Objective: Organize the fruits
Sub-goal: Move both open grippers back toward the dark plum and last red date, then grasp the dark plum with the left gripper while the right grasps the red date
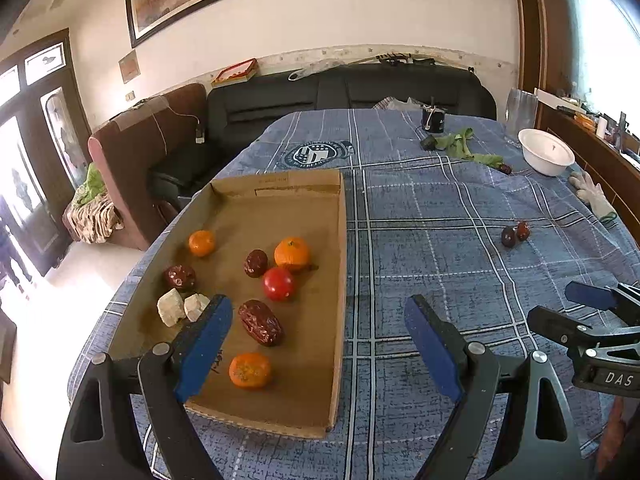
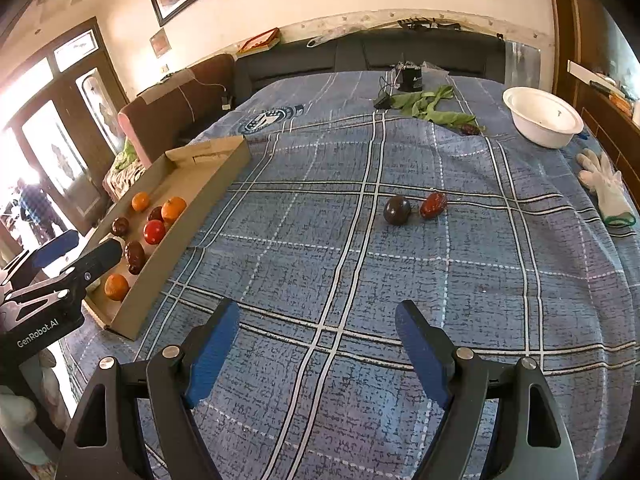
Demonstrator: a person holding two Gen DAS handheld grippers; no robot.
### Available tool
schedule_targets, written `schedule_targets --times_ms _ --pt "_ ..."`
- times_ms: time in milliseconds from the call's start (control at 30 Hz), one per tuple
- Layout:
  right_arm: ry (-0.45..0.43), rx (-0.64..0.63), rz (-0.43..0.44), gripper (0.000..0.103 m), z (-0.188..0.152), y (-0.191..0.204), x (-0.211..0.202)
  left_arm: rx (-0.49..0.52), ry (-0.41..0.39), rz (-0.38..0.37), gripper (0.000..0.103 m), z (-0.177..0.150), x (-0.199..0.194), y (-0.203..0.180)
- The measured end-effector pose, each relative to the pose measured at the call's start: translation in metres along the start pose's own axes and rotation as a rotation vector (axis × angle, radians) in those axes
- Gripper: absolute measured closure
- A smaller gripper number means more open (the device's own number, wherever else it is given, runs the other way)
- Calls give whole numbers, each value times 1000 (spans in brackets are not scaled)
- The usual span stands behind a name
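Fruit in cardboard tray [image 1: 280,196] beneath wide, empty left tongs [image 1: 318,316] (right tongs [image 2: 316,320] likewise wide, empty)

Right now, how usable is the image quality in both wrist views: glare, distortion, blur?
Left wrist view: doorway blown out, window glare top right, fisheye bends the cardboard tray; fruit sharp. Right wrist view: same doorway glare, black corner vignetting, plaid tablecloth lines curve; no motion blur.
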State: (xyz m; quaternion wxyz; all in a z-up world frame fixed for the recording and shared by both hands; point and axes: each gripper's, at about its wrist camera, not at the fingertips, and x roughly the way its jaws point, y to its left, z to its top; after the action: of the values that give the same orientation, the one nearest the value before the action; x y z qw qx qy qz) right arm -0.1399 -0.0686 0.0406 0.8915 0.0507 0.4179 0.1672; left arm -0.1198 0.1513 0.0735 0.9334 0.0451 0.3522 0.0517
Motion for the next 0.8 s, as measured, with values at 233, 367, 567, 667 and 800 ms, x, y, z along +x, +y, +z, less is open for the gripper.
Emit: schedule_targets --times_ms 233,367,567,667,800 --pt "16 6 7 18 -3 -1 5 10 16 -7 16 -1 7 -5" --pt "19 15 4 18 -4 -9 2 18 22 -19 16 0 10 -8" --pt "14 79 -72 17 -5 -52 -16 45 27 -55 16 5 18 -18" --pt "8 137 -136 17 1 -81 -21 36 57 -112 16 5 26 -25" --pt "-9 193 -142 17 26 -105 -13 59 82 -131 16 2 32 -36"
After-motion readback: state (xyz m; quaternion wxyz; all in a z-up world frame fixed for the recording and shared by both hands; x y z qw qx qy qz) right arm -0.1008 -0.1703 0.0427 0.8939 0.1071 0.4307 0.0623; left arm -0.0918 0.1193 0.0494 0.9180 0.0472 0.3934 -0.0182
